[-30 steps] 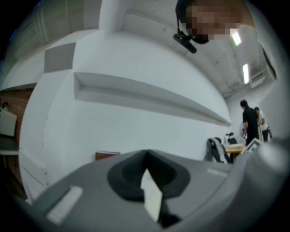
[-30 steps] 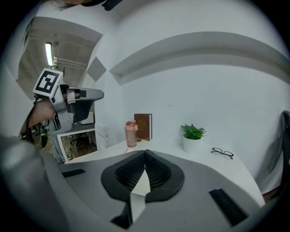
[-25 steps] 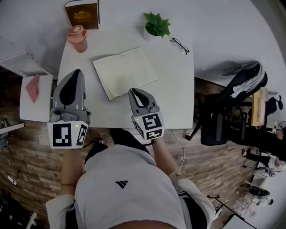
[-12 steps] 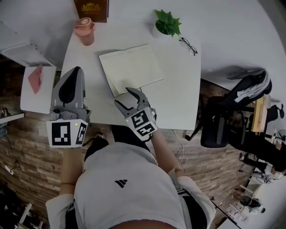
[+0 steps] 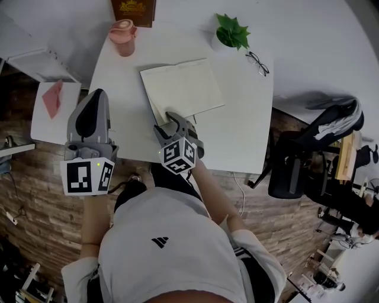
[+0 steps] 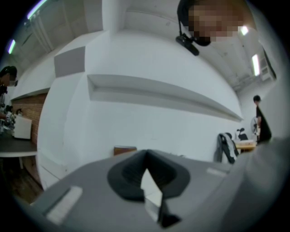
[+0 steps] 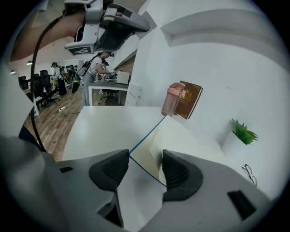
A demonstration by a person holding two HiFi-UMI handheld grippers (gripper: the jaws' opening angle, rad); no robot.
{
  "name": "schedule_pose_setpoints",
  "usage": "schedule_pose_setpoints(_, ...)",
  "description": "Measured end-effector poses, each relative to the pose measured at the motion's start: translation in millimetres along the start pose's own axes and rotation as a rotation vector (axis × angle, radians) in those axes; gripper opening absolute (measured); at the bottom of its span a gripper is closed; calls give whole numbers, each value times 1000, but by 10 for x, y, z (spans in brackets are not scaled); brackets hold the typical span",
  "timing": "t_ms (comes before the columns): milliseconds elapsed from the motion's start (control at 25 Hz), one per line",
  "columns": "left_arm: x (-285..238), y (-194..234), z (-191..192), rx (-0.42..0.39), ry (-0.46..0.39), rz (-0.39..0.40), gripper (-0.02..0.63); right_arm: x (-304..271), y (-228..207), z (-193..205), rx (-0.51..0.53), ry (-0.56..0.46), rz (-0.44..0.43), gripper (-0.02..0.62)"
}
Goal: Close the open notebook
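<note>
The open notebook [image 5: 182, 89] lies flat on the white table [image 5: 243, 133], cream pages up, with a blue-edged cover. My right gripper [image 5: 167, 122] sits at its near left corner, pointing down at it. In the right gripper view that corner [image 7: 141, 152] lies between the jaws of the right gripper [image 7: 145, 159], which are closing; the pads do not press on it. My left gripper [image 5: 98, 93] hovers over the table's left edge, apart from the notebook. The left gripper [image 6: 146, 153] points level at a white wall, shut and holding nothing.
A pink cup [image 5: 123, 29] and a brown book [image 5: 133, 9] stand at the table's far left. A small potted plant [image 5: 231, 32] and glasses [image 5: 257, 62] are at the far right. A low white shelf [image 5: 44, 121] holds a red paper at left; a dark chair [image 5: 296, 165] stands right.
My right gripper opened, rolled and dropped toward the notebook's near left corner, which now sits between its jaws. The left gripper shifted slightly.
</note>
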State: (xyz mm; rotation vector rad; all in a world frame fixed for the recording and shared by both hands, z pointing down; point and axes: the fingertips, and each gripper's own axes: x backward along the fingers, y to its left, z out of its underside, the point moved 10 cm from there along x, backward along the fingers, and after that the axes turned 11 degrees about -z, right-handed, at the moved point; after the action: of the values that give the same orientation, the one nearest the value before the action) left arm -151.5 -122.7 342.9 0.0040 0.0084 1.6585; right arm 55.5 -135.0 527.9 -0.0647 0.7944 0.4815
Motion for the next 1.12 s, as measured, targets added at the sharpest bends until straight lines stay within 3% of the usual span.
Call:
schedule_pose_setpoints(520,-24,-116,-22,0,-15,52,9,604,-186,-112,-59,-174,268,34)
schedule_pose_setpoints(840,-115,-271,-25,-1,-17,93,9,914,-517,-5,-206,-241,367,21)
schedule_pose_setpoints(1120,-208,-356,-32,-3,-24,100,9,1048,-827,194,-317,-232,438,20)
